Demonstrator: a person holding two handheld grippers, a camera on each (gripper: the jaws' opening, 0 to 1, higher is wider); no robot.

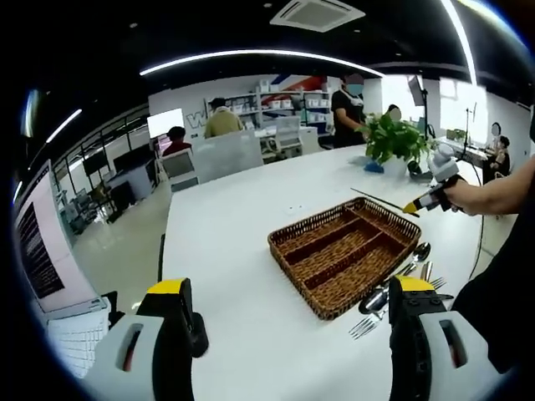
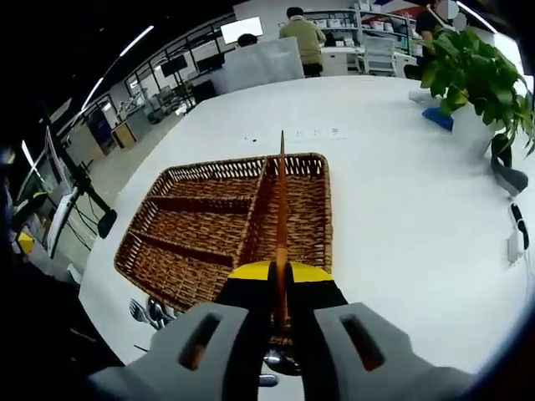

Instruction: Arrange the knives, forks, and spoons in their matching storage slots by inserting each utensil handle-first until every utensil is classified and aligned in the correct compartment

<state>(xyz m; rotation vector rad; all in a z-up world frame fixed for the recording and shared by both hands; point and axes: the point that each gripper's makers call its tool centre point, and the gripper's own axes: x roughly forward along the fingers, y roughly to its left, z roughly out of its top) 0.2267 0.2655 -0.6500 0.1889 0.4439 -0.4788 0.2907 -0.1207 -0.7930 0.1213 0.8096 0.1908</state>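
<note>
The right gripper [image 2: 280,313] hides the near rim of the wicker tray [image 2: 188,225] and most of the utensils [image 2: 150,313] lying before it. In the left gripper view, the left gripper [image 1: 292,326] covers part of that cutlery pile [image 1: 393,288]; individual pieces there are hard to sort.

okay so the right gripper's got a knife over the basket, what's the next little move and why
Probably lower the right gripper so the knife drops into the long compartment under it. The jaws are shut on the knife, it hangs above the wicker basket, roughly lined up with that slot, and all compartments look empty. More utensils wait on the table beside the basket, and the left gripper is open.
</note>
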